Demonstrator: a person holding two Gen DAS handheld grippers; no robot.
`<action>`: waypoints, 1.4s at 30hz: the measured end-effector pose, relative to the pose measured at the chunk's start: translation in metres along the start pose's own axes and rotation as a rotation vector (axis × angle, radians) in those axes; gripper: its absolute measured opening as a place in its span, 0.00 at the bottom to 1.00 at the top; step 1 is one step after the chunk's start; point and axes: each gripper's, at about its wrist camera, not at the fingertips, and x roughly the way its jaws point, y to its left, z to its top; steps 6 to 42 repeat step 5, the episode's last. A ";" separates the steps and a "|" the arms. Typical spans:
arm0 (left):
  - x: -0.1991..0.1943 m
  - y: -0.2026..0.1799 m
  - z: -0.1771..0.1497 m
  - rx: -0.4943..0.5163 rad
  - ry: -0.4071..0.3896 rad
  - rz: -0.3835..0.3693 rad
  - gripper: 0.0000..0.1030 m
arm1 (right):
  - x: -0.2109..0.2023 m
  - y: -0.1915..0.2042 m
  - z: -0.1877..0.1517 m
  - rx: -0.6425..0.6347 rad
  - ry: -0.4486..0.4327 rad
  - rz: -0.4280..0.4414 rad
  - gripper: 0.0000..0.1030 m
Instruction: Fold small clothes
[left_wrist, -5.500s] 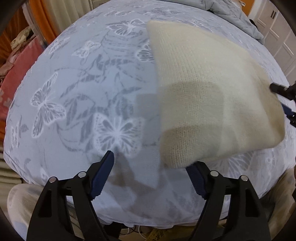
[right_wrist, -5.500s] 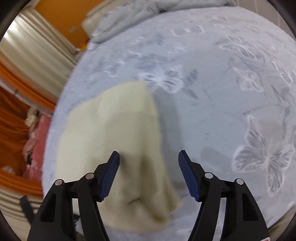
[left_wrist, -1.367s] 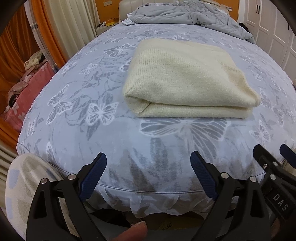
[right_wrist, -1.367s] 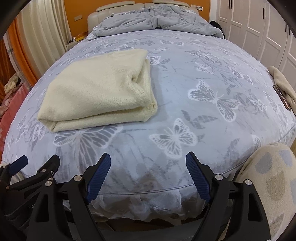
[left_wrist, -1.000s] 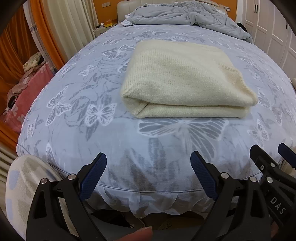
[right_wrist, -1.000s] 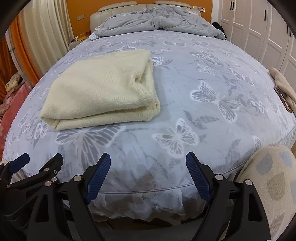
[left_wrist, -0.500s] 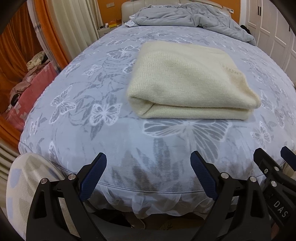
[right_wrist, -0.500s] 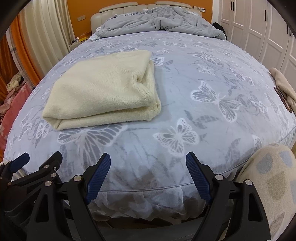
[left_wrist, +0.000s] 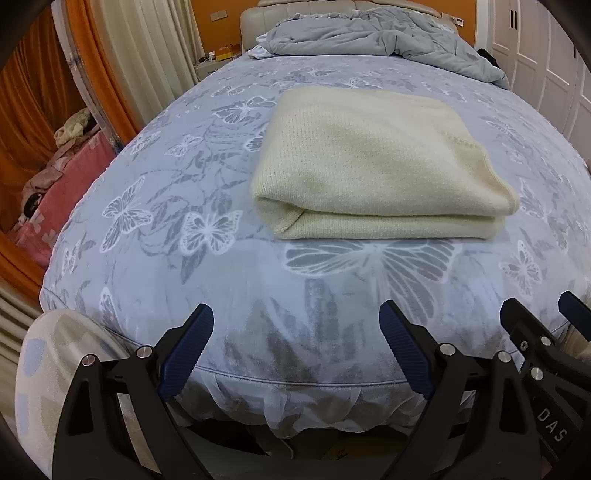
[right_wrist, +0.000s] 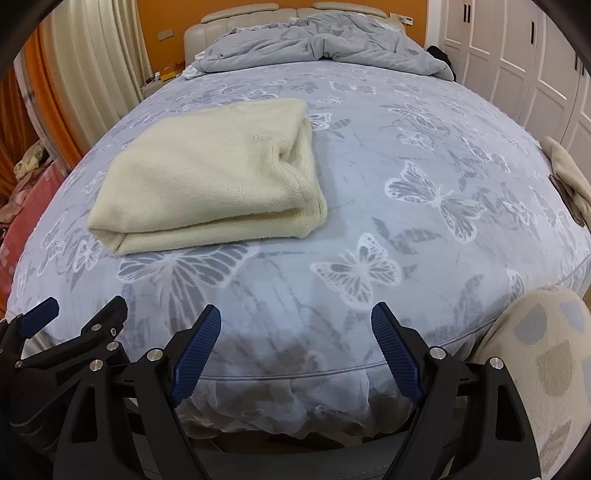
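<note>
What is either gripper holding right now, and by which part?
Nothing. The left gripper and right gripper are both open and empty, short of the folded cream sweater.

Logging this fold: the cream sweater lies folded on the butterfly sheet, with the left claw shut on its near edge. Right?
Not quite. The cream sweater lies folded on the butterfly sheet, but the left claw is open and short of it, touching nothing, as the left wrist view shows.

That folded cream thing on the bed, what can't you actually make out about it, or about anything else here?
- Cream garment: its type; the folds hide sleeves and neckline in both views.
- Beige item at the bed's right edge: cut off by the right wrist view's rim.
- Small items on the nightstand: too small, left wrist view.
- Pink pile: partly cut off at the left rim.
</note>
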 end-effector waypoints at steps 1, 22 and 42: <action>0.000 0.000 0.000 0.001 -0.001 0.001 0.86 | 0.000 0.000 0.000 0.001 0.000 0.000 0.79; 0.000 0.001 0.001 -0.003 -0.005 0.000 0.86 | 0.001 -0.001 0.001 -0.001 0.000 0.001 0.79; 0.000 0.001 0.001 -0.003 -0.005 0.000 0.86 | 0.001 -0.001 0.001 -0.001 0.000 0.001 0.79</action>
